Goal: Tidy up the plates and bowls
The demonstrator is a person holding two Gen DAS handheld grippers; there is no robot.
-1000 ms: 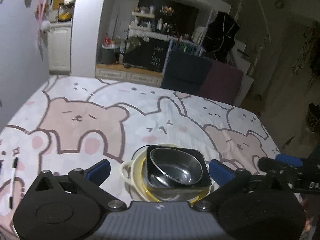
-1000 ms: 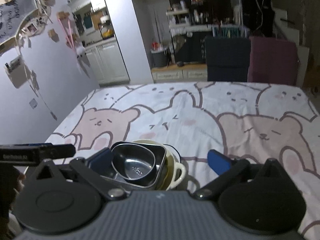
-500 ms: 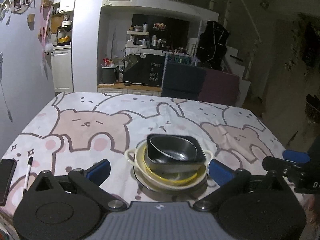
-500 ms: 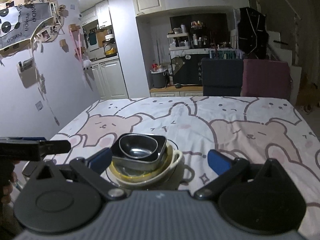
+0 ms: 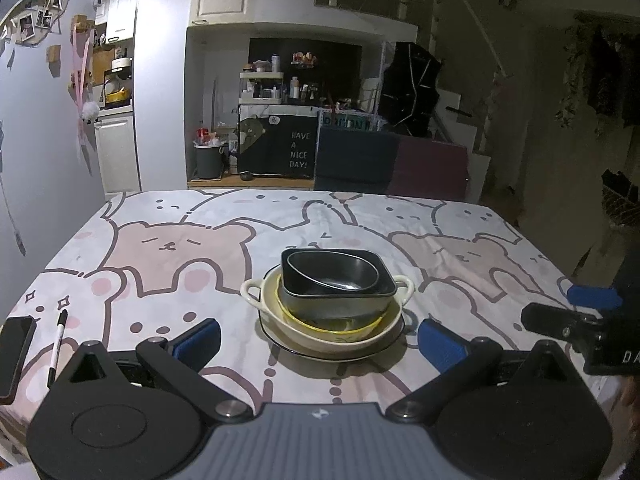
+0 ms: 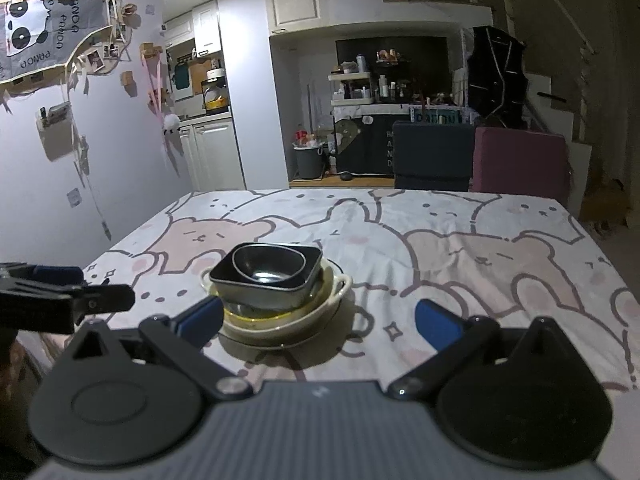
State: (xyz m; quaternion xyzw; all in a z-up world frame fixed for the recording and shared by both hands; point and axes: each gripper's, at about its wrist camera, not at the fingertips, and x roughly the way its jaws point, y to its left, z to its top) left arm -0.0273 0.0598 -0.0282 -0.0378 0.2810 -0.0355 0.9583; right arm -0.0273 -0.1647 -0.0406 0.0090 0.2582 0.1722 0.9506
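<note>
At the far left edge of the bear-print tablecloth (image 5: 176, 240) a dark phone (image 5: 14, 350) and a pen (image 5: 56, 344) lie side by side, well apart from the dishes. Next comes the left gripper (image 5: 318, 340), its blue-padded jaws spread wide and holding nothing, poised just short of the stack. The stack sits near the middle of the table's near half: a flat plate (image 5: 394, 342) at the bottom, a cream two-handled bowl (image 5: 332, 336) on it, what looks like a yellow-rimmed dish inside that, though the dim light makes this hard to confirm, then a dark square bowl (image 5: 340, 300) with a small oval metal bowl (image 5: 332, 274) lying tilted in it. To the right, the right gripper (image 6: 318, 318) is likewise spread and empty, the stack lying off its left finger. The nesting looks essentially finished, so the sensible move is to leave it settled; if the tilted metal bowl is to be levelled, nudge it gently by the rim, keeping the pads clear of the cream handles so nothing slides on the cloth.
</note>
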